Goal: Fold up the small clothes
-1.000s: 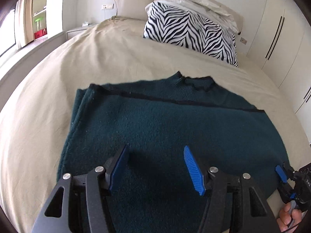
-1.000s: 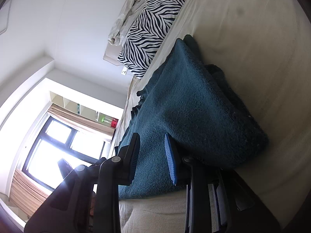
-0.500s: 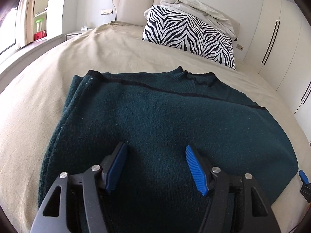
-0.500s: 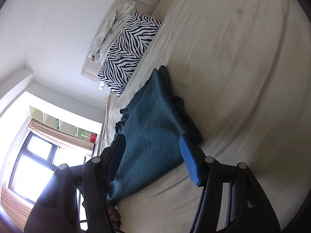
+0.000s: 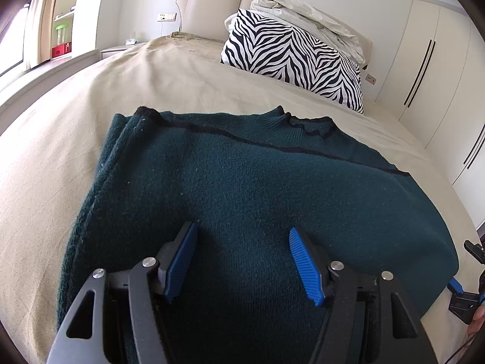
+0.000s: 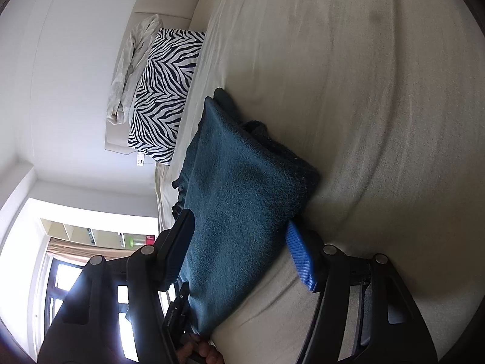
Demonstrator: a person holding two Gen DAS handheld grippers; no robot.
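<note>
A dark teal sweater [image 5: 257, 188] lies folded flat on the beige bed [image 5: 169, 85], its collar toward the headboard. My left gripper [image 5: 241, 227] hovers over the sweater's near part, open, with only the fabric surface showing below its blue pads. My right gripper [image 6: 239, 218] is rolled on its side at the sweater's [image 6: 239, 188] right edge. It is open, and the fabric sits in the gap without the pads pressing on it. Part of the right gripper [image 5: 465, 294] shows at the lower right of the left wrist view.
A zebra-striped pillow [image 5: 291, 60] with a crumpled pale blanket [image 5: 306, 12] on top leans at the headboard. White wardrobe doors [image 5: 430, 69] stand to the right of the bed. A window ledge and shelves [image 5: 60, 39] run along the left. Fingers of a hand [image 6: 197, 352] show at the bottom.
The right gripper's jaws spread from nearly shut to wide, and it rolled and drew back from the sweater's edge. The left gripper stayed over the sweater, tilting slightly.
</note>
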